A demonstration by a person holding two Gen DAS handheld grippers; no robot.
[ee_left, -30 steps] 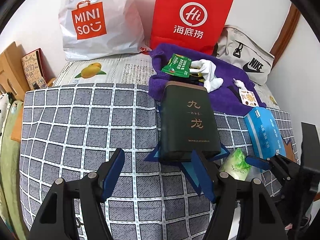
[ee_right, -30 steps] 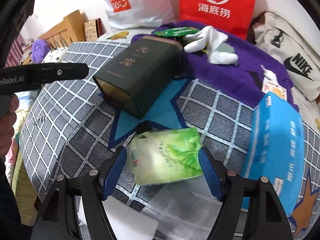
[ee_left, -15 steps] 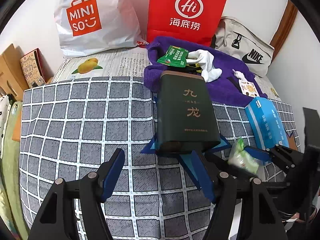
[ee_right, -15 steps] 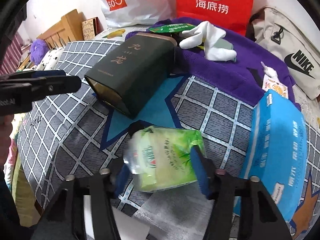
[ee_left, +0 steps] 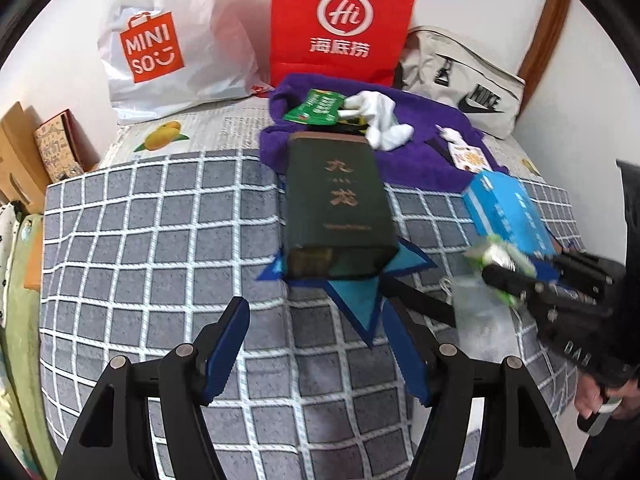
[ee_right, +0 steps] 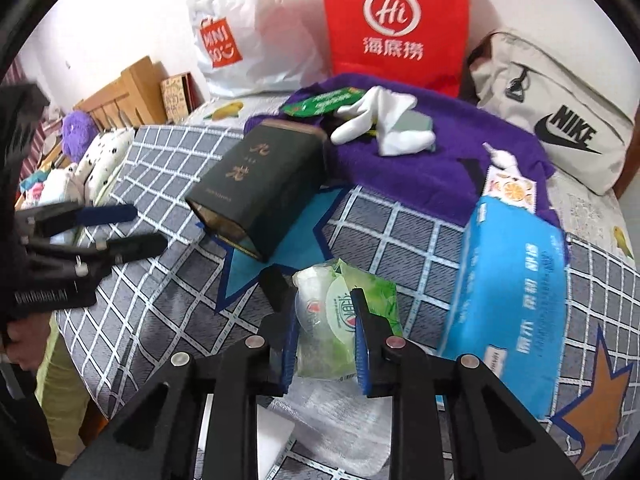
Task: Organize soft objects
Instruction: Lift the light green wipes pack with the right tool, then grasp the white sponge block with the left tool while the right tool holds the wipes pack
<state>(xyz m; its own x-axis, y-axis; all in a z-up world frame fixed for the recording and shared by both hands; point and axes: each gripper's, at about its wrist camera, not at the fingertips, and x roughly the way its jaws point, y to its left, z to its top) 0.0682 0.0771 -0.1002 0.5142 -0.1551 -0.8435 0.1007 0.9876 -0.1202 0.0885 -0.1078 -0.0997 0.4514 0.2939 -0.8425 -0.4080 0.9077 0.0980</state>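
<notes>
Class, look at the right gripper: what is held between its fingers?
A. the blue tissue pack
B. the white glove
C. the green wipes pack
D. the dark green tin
C: the right gripper has its fingers pressed against both sides of the green wipes pack, while the tin, blue tissue pack and glove lie apart from it on the bed.

- L gripper [ee_left: 316, 344]: my fingers spread wide, nothing between the blue pads [ee_left: 226, 350], hovering low, pointing fwd.
- R gripper [ee_right: 326, 344]: fingers pinched in on the green tissue pack [ee_right: 344, 322], pads pressing both sides.
- R gripper sits to the right of L and a bit ahead.
- My hand on the R handle is prob. at the frame edge, blurry.
</notes>
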